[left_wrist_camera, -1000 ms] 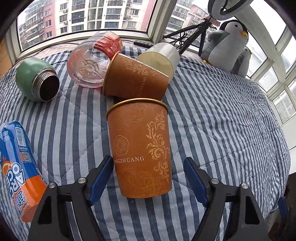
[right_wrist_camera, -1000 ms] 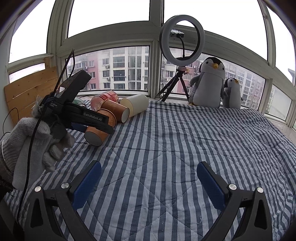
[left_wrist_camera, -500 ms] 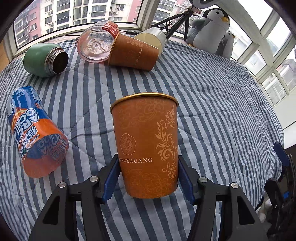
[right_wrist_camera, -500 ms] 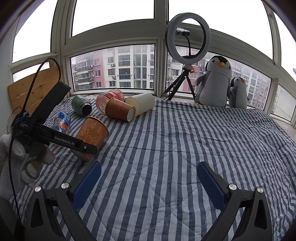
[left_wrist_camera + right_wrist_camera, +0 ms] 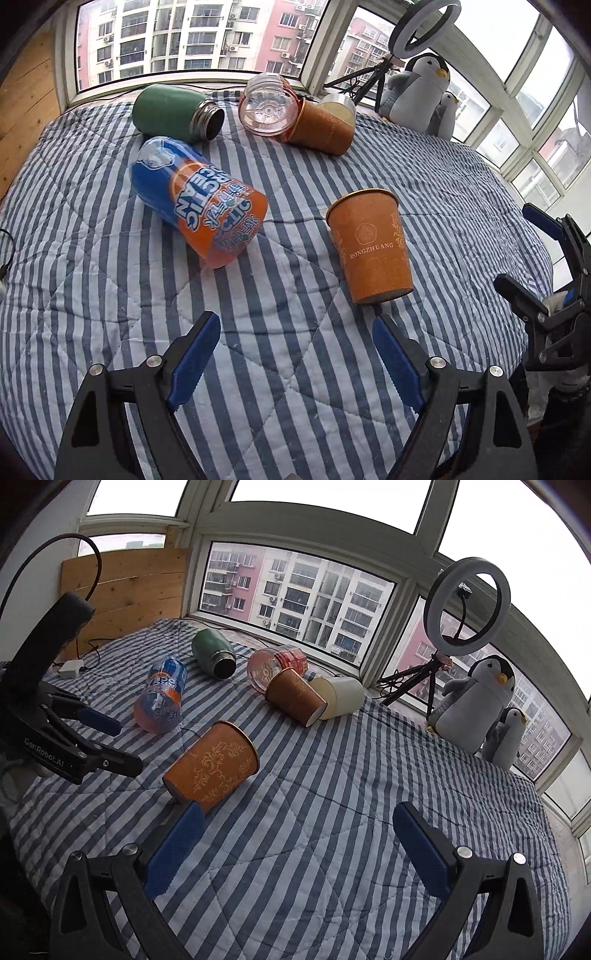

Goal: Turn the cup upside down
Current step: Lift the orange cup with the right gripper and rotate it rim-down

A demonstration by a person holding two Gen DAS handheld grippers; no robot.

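An orange paper cup (image 5: 371, 247) with gold patterns stands on its base on the striped quilt, mouth up; it also shows in the right wrist view (image 5: 211, 766). My left gripper (image 5: 295, 354) is open and empty, pulled back a short way from the cup. It shows from the side in the right wrist view (image 5: 99, 738), left of the cup. My right gripper (image 5: 299, 845) is open and empty, with the cup just beyond its left finger. It appears at the right edge of the left wrist view (image 5: 546, 266).
On the quilt (image 5: 110, 295) lie an orange soda bottle (image 5: 201, 206), a green flask (image 5: 173, 112), a clear pink bottle (image 5: 267, 109), a second orange cup (image 5: 321, 127) and a cream cup (image 5: 338, 698). Plush penguins (image 5: 476, 698) and a ring light (image 5: 467, 602) stand by the window.
My left gripper opened, let go of the orange cup and drew back to the left. The cup now stands free on the quilt. My right gripper swung toward the cup.
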